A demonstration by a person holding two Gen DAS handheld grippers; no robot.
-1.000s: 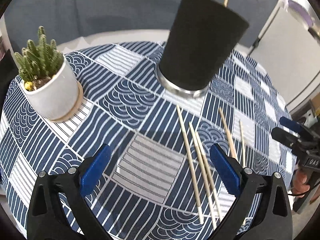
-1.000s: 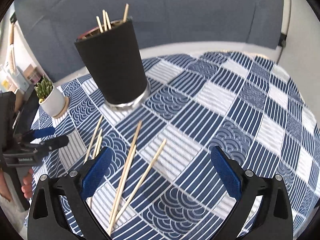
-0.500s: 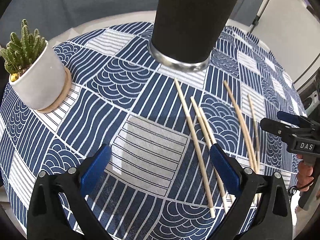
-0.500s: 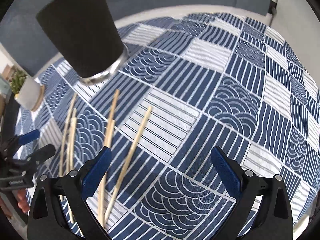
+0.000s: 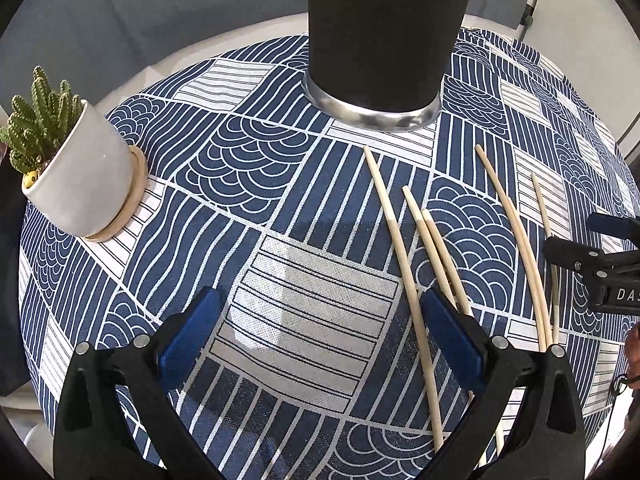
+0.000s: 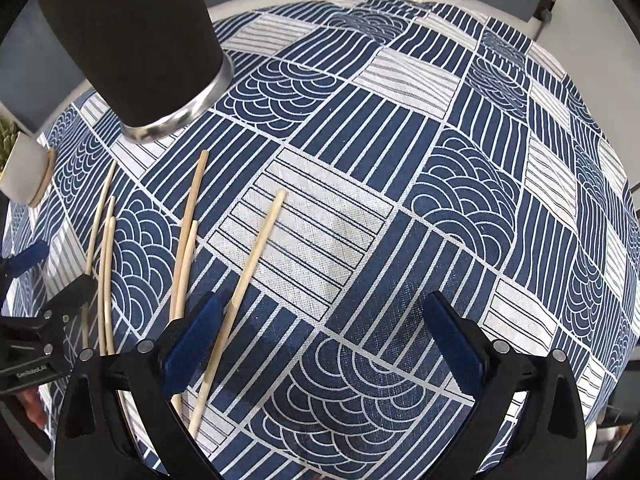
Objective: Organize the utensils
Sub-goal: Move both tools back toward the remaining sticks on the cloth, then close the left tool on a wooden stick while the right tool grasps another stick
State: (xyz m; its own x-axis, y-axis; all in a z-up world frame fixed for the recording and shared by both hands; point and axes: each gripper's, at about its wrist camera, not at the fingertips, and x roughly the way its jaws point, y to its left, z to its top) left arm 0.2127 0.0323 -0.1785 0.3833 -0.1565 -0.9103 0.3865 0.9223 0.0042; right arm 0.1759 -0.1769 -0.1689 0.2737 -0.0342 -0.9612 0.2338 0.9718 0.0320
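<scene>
Several wooden chopsticks (image 5: 404,264) lie loose on the blue patterned tablecloth (image 5: 248,168), in front of a tall black holder cup (image 5: 384,32) with a silver base. My left gripper (image 5: 320,332) is open and empty, low over the cloth, its right finger beside the leftmost chopstick. The right gripper shows at the right edge of the left wrist view (image 5: 600,248). In the right wrist view my right gripper (image 6: 320,336) is open and empty; one chopstick (image 6: 248,276) runs by its left finger. The cup (image 6: 132,40) stands at upper left there.
A small cactus in a white pot (image 5: 76,176) on a wooden coaster stands at the table's left side. The round table's edge curves close behind the cup and on the right. The left gripper (image 6: 40,328) shows at the left edge of the right wrist view.
Both grippers have moved down and forward toward the chopsticks; the cup now fills the top of each view and its rim is out of frame. Both stay open.
</scene>
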